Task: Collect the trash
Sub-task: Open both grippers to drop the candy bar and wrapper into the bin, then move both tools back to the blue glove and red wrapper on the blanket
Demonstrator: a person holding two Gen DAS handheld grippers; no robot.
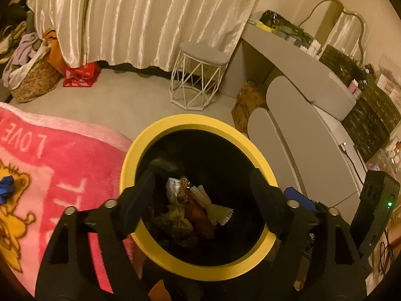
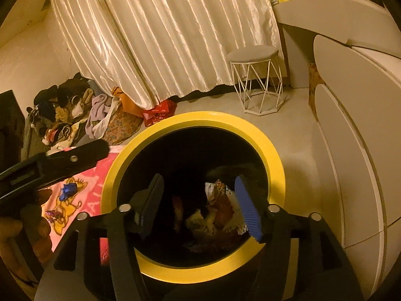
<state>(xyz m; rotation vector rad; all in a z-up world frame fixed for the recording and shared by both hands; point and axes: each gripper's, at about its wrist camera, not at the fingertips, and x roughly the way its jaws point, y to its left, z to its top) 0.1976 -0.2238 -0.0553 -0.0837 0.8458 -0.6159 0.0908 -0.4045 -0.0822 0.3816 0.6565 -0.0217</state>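
Note:
A black bin with a yellow rim (image 1: 190, 123) (image 2: 200, 118) stands on the floor beside a pink blanket (image 1: 57, 165). Crumpled wrappers (image 1: 193, 208) (image 2: 215, 213) lie at its bottom. My left gripper (image 1: 203, 185) hangs open and empty over the bin mouth. My right gripper (image 2: 198, 195) is also open and empty above the bin. On the blanket lie a blue wrapper (image 2: 67, 190) (image 1: 6, 188) and a small purple wrapper (image 2: 52, 213). The left gripper's body (image 2: 50, 165) shows at the left of the right wrist view.
A white wire stool (image 1: 198, 75) (image 2: 258, 80) stands by the satin curtain (image 1: 140, 15). A grey dresser (image 1: 300, 115) (image 2: 356, 130) runs along the right. A basket of clothes (image 1: 32, 75) and a red bag (image 1: 81, 75) sit at the left.

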